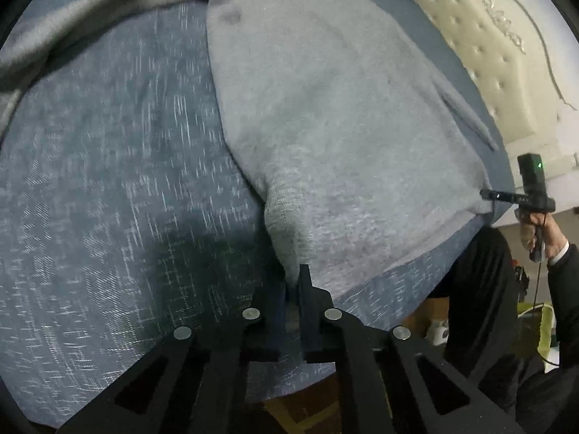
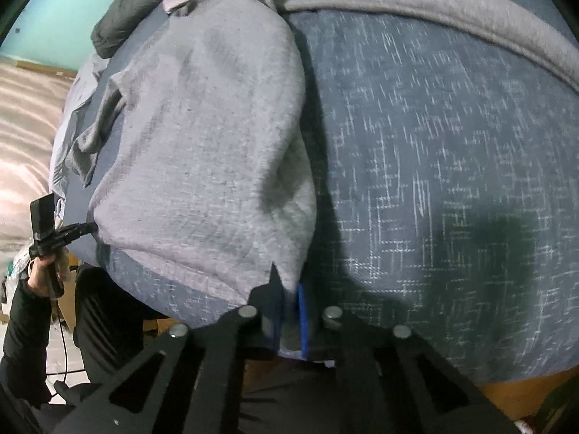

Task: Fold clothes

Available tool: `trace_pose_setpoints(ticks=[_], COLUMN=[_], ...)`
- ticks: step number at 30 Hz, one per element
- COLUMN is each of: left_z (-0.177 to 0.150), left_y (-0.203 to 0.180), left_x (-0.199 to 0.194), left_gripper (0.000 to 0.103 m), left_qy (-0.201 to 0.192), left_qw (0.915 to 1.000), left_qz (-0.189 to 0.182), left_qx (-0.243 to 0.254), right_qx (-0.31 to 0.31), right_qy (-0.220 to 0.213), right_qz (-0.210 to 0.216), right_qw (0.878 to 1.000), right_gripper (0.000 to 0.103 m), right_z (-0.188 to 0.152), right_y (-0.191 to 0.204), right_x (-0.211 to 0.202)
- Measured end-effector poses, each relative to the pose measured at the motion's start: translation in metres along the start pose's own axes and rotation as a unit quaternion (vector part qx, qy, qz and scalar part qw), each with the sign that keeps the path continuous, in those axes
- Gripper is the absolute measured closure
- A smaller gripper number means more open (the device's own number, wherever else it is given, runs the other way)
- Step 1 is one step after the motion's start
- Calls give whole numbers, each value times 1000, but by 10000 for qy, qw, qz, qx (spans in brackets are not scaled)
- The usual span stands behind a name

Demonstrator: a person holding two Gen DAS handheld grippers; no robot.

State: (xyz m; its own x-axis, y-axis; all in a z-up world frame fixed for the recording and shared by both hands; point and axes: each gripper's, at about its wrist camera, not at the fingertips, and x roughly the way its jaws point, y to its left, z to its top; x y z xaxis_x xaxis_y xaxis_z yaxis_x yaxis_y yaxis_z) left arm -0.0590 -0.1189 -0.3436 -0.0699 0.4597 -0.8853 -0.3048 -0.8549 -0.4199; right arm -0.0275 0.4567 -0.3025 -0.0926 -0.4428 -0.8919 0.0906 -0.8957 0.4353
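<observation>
A grey sweatshirt (image 1: pixel 325 115) lies spread on a bed covered with a blue-grey woven bedspread (image 1: pixel 108 181), its hem at the near edge of the bed and its body running away toward the far side.

In the left wrist view, the left hand-held gripper (image 1: pixel 293 285) is closed on the near left corner of the sweatshirt, where the ribbed hem bunches into a narrow fold that runs down between the black fingers. In the right wrist view, the right hand-held gripper (image 2: pixel 289 289) is likewise clamped on the near right corner of the hem; grey cloth shows pinched between its fingers, beside a blue strip on the inner face of one finger. Each gripper also shows small in the other's camera, at the opposite corner of the garment, held by a hand (image 1: pixel 542 238) coming out of a dark sleeve with a cable hanging below it.

One sleeve (image 1: pixel 466 115) of the sweatshirt lies along its right side, pointing toward the near edge. A second grey garment (image 1: pixel 72 25) lies crumpled across the far left of the bedspread, and a dark bundle of cloth (image 2: pixel 123 18) sits at the far end beyond the collar. A cream tufted headboard (image 1: pixel 499 47) stands to the right of the bed in the left wrist view. The person's dark trouser leg (image 1: pixel 477 289) shows just below the near edge of the mattress.
</observation>
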Motion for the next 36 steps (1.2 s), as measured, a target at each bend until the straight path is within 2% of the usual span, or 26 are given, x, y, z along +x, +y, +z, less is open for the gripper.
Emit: trace_pose_setpoints(ticks=[5, 9, 13, 17, 19, 22, 24, 25, 27, 31, 36], left_z=[4, 3, -7, -13, -14, -12, -9, -7, -3, -2, -3], left_y=[-10, -19, -10, 7, 13, 18, 21, 23, 28, 35, 35], left_x=[-35, -51, -44, -20, -11, -11, -16, -17, -20, -18, -6], left_gripper=[98, 98, 99, 99, 98, 98, 96, 94, 92, 76, 76], left_qy=[-199, -154, 109, 349, 447, 389, 309, 269, 206, 156, 294], left_qw=[9996, 9994, 9994, 9994, 9989, 9990, 9992, 9992, 9991, 9985, 9982], left_qz=[-118, -76, 56, 37, 39, -15, -70, -88, -113, -175, -112], left_qx=[145, 293, 310, 15, -105, -210, -256, -291, -355, -498, -502], right_qx=[-209, -395, -324, -204, -130, -11, 15, 64, 178, 267, 324], right_qy=[-276, -290, -89, 163, 192, 175, 47, -30, -143, -38, 179], right_qz=[197, 208, -2, -208, -147, 14, 52, 69, 140, 59, -61], right_qw=[9992, 9986, 9994, 9994, 9996, 9998, 10000, 10000, 9996, 9996, 9993], right_gripper=[99, 99, 99, 99, 99, 94, 75, 71, 71, 69, 69], right_z=[5, 1, -11, -18, -18, -15, -11, -9, -4, 3, 5], right_y=[7, 14, 12, 3, 2, 3, 3, 2, 0, -4, -5], right_x=[-34, -49, -21, 8, 13, 14, 7, 4, 0, 8, 25])
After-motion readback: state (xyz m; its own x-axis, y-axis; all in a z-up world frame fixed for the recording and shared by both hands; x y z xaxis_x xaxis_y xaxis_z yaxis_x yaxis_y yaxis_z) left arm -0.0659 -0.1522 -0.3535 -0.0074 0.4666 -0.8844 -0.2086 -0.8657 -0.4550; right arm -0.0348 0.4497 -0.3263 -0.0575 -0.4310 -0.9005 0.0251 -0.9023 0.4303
